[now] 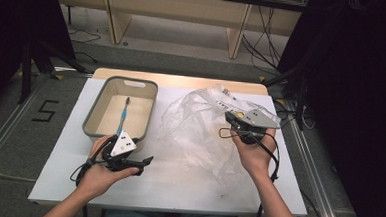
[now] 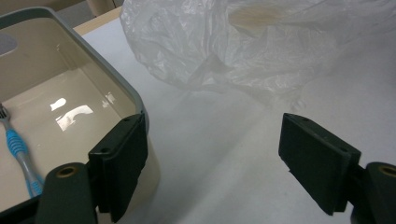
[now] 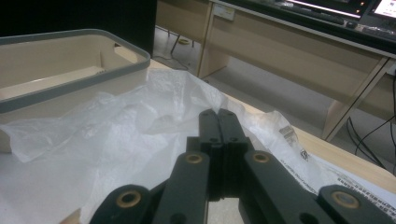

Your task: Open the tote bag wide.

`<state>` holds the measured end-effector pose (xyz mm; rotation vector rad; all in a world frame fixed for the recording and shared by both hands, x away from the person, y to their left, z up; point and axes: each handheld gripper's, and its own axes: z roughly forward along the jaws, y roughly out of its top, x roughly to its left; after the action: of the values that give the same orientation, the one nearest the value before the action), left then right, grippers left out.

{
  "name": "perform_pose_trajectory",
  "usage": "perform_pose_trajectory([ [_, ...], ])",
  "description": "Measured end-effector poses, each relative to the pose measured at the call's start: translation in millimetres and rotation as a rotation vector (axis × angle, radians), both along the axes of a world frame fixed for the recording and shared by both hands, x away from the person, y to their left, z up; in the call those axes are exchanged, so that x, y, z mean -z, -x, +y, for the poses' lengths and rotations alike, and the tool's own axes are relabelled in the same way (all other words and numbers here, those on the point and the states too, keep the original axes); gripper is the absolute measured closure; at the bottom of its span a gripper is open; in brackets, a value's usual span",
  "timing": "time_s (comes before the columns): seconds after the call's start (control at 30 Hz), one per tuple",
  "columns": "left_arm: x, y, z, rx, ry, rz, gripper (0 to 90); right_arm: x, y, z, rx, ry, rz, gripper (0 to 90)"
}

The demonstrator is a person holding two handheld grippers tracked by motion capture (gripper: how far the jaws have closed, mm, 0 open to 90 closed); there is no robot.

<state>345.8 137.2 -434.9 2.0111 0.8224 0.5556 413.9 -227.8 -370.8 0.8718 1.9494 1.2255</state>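
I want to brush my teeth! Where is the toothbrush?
In the high view the blue toothbrush lies inside the beige bin on the table's left side, just beyond the left gripper.

Table [image 1: 177, 188]: white top with a wooden edge along its far side, centre of the frame. Upon it: grey-rimmed beige plastic bin [image 1: 93, 114], centre left; crumpled clear plastic bag [image 1: 195, 128], centre right, just beside the bin.
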Motion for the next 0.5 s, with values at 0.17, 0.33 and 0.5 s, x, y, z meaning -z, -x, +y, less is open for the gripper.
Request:
perform_pose_trajectory([
  [0.17, 0.6, -1.5, 6.3, -0.021, 0.006, 0.001, 23.2, -0.1, -0.5, -0.5, 0.003, 0.0, 0.0, 90.0],
  [0.33, 0.1, -3.1, 10.6, -0.03, 0.007, 0.0, 23.1, -0.3, -0.7, -0.6, 0.006, -0.002, 0.001, 90.0],
  [0.5, 0.2, -3.8, 11.0, -0.034, 0.012, 0.002, 23.1, -0.6, -0.5, -1.9, 0.007, -0.004, 0.003, 90.0],
])
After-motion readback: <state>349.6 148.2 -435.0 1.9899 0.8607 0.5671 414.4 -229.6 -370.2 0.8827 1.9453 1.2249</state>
